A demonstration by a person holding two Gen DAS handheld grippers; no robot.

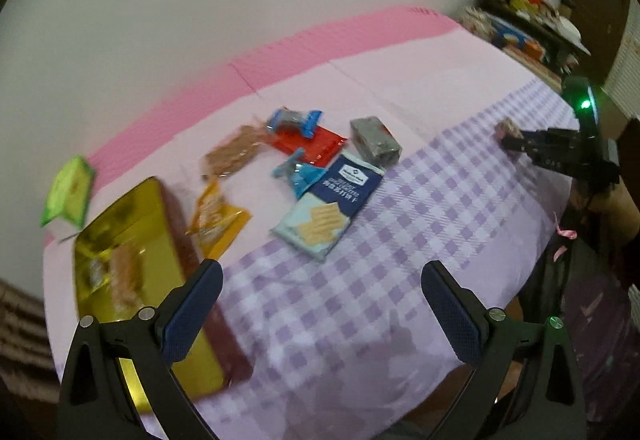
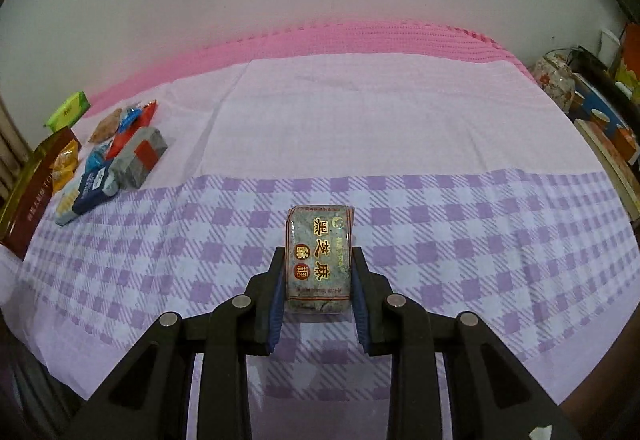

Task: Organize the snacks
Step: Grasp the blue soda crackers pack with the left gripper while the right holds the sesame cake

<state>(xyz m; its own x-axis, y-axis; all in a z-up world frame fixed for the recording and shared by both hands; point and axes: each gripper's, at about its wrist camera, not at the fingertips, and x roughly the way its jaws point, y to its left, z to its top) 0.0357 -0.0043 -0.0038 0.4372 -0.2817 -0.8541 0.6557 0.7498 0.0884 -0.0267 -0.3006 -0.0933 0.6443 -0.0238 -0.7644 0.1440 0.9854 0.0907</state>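
My right gripper is shut on a grey-green wrapped sesame cake with gold characters, above the checked cloth. In the left wrist view that right gripper shows at the far right, the same cake at its tips. My left gripper stands open over the cloth with nothing between its fingers. Beyond it lie loose snacks: a blue cracker pack, a grey pack, a red pack, blue candies, a brown pack and an orange pack. A gold tin holding snacks sits at the left.
A green packet lies past the tin near the wall. The pink and lilac checked cloth covers the table. Cluttered shelves stand at the far right. The table's near edge falls away at the lower right in the left wrist view.
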